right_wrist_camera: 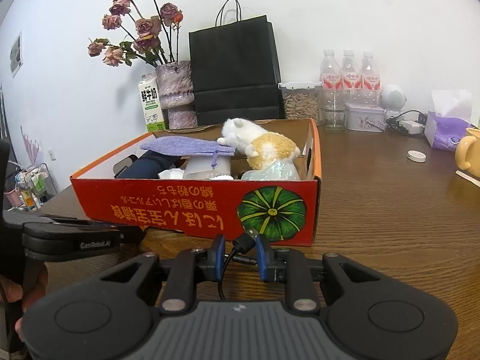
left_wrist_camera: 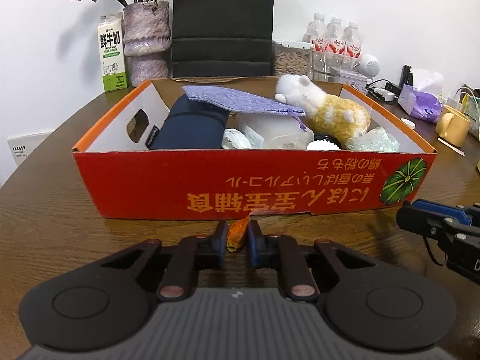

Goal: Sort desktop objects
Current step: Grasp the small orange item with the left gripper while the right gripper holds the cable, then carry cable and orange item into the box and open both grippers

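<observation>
A red cardboard box [left_wrist_camera: 210, 180] stands on the wooden table, also in the right wrist view [right_wrist_camera: 195, 207]. It holds a plush hamster [left_wrist_camera: 324, 105], a purple pouch [left_wrist_camera: 240, 99], a navy case [left_wrist_camera: 189, 129], a white container [left_wrist_camera: 276, 132] and other items. My left gripper [left_wrist_camera: 237, 237] is shut on a small orange wrapped object [left_wrist_camera: 237, 234], just in front of the box's front wall. My right gripper [right_wrist_camera: 240, 252] is shut on a black cable [right_wrist_camera: 244, 244] with a USB plug, near the box's front right corner.
Behind the box stand a black paper bag [right_wrist_camera: 234, 69], a vase of dried roses [right_wrist_camera: 175, 90], a milk carton [left_wrist_camera: 112, 54], water bottles [right_wrist_camera: 349, 72] and a jar [right_wrist_camera: 300, 102]. A tissue pack [right_wrist_camera: 447, 132], a yellow mug [right_wrist_camera: 468, 153] and a white disc [right_wrist_camera: 416, 156] lie right.
</observation>
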